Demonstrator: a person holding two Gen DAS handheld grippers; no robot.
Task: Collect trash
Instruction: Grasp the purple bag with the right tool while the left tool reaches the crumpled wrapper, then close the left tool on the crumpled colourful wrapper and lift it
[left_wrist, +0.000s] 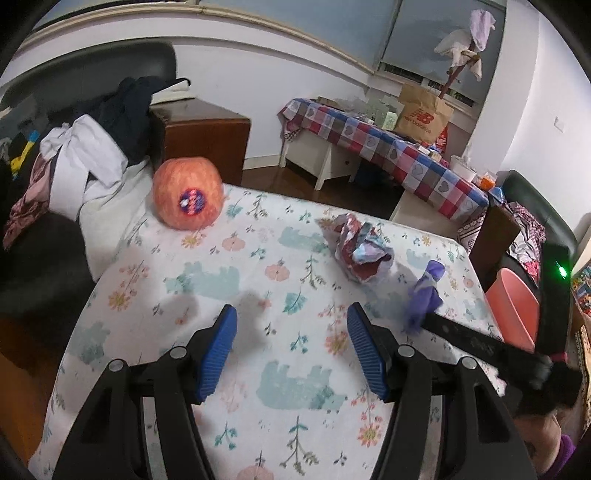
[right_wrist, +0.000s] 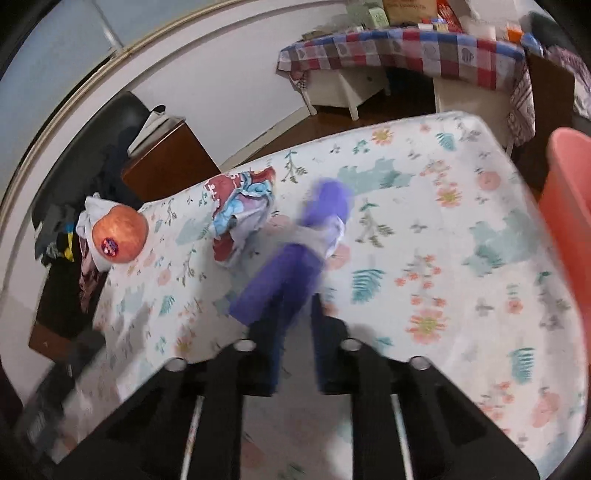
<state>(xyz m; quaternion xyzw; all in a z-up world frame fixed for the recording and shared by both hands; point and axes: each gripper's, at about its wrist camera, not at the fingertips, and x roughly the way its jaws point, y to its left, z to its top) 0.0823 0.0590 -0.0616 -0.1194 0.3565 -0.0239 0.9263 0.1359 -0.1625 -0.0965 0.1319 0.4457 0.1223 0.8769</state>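
A table under a floral cloth (left_wrist: 229, 258) carries a crumpled red, white and blue wrapper (left_wrist: 364, 251) (right_wrist: 240, 210) at its middle right. My right gripper (left_wrist: 419, 323) (right_wrist: 295, 306) is shut on a purple scrap of wrapper (left_wrist: 426, 291) (right_wrist: 325, 206), which sticks out past its fingertips just above the cloth; this view is blurred. My left gripper (left_wrist: 292, 310) hovers open over bare cloth, nothing between its blue pads (left_wrist: 221, 350). A pink bin (left_wrist: 513, 306) (right_wrist: 569, 206) stands off the table's right edge.
An apple with a sticker (left_wrist: 187, 194) (right_wrist: 120, 234) sits at the table's far left corner. A chair piled with clothes (left_wrist: 81, 162) is to the left. A brown cabinet (left_wrist: 207, 136) and a checked-cloth bench (left_wrist: 388, 147) stand beyond.
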